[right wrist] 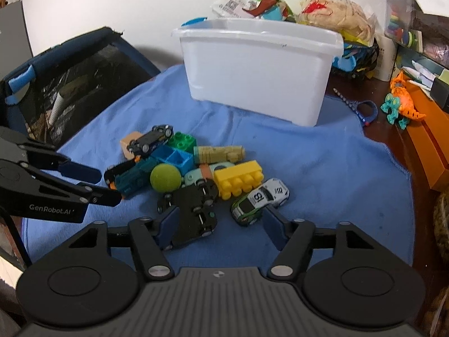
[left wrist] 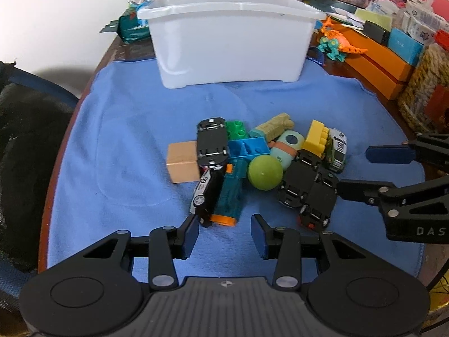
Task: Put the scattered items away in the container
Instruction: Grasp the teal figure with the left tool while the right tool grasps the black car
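A pile of toys lies on the blue cloth: a green ball, a yellow brick, a blue brick, a teal and orange toy, upturned black cars and a white and green car. The white plastic container stands behind the pile. My left gripper is open and empty just in front of the teal toy. My right gripper is open, its jaws either side of the black car and the white car.
An orange and teal dinosaur toy and orange boxes lie at the right. Clutter is stacked behind the container. A dark mesh chair stands off the table's left edge. A woven basket stands at the right.
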Demonstrator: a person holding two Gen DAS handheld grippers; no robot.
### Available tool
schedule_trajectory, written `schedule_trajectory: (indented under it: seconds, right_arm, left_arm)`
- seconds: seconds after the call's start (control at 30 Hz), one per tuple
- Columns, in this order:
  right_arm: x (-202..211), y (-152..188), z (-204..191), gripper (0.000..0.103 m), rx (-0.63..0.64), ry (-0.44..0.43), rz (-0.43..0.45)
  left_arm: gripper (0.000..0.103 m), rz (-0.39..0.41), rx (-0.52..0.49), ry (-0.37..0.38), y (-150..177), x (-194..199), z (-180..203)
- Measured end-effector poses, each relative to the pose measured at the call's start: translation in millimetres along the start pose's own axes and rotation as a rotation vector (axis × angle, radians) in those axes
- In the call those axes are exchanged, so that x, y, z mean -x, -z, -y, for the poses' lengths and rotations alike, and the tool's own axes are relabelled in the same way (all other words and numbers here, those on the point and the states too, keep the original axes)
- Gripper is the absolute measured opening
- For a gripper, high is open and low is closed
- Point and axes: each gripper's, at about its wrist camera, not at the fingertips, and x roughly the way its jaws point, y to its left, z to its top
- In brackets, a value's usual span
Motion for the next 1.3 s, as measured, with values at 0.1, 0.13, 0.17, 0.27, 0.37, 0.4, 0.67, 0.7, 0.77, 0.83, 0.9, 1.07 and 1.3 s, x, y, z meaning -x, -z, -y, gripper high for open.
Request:
schedule_trajectory:
  seconds: [0.1, 0.13, 0.17, 0.27, 0.37, 0.4, 0.67, 0.7, 0.77, 0.83, 0.9, 1.07, 1.3]
  right_arm:
    - [0.4, 1.4, 0.9, 0.066, -0.010, 0.003, -0.002]
    - [0.6, 1.7, 1.4, 0.066, -0.014, 0.005, -0.002]
    - [0.5, 2.1, 1.7, 0.066, -0.015, 0.007, -0.004]
    - [-0.7, 2.5, 2.0, 0.059, -0.016, 0.010, -0.020]
    - [-1.4, 4.1, 1.9, 0.055, -0.014, 0.000, -0.033]
    - [-1.5, 4.8, 1.6, 0.055, -0.013, -0.004, -0.033]
    - [-5.8, 5.8, -3.4, 0.054, -0.002, -0.032, -0.040]
    - [-6.9, 5.8, -5.6, 0.054, 0.004, -0.042, -0.044]
    - [-9.3, 6.0, -10.9, 0.055, 0.019, -0.069, -0.052]
    - [-11.3, 6.7, -16.8, 0.056, 0.042, -0.080, -0.044]
    - [-14.8, 6.3, -21.5, 0.061, 0.067, -0.075, -0.036]
    - [-25.3, 3.2, -23.9, 0.078, 0.080, -0.095, -0.026]
    - [-33.6, 9.2, -37.8, 0.075, 0.196, -0.077, -0.032]
  left_arm:
    - [0.045, 0.000, -0.010, 0.033, -1.3, -2.0, 3.7]
    - [0.045, 0.000, -0.012, 0.046, -2.7, -3.1, 4.5]
    - [0.044, 0.000, -0.012, 0.059, -4.2, -4.4, 5.4]
    - [0.043, -0.001, -0.030, 0.093, -6.5, -3.6, 11.2]
    - [0.043, 0.006, -0.072, 0.104, -6.6, -2.8, 19.5]
    - [0.043, 0.007, -0.079, 0.088, -8.1, -5.6, 20.1]
    - [0.037, 0.003, -0.063, 0.053, -25.7, -31.7, 11.5]
    - [0.032, -0.002, -0.063, 0.044, -25.3, -31.7, 11.3]
    - [0.027, -0.017, -0.064, 0.055, -22.3, -30.6, 8.6]
    - [0.026, -0.025, -0.051, 0.067, -19.1, -28.5, 4.9]
    - [0.026, -0.027, -0.044, 0.070, -16.3, -27.1, 2.3]
    - [0.026, -0.035, -0.045, 0.061, -13.1, -27.3, -1.2]
    - [0.025, -0.020, -0.056, 0.066, -14.8, -28.8, 0.8]
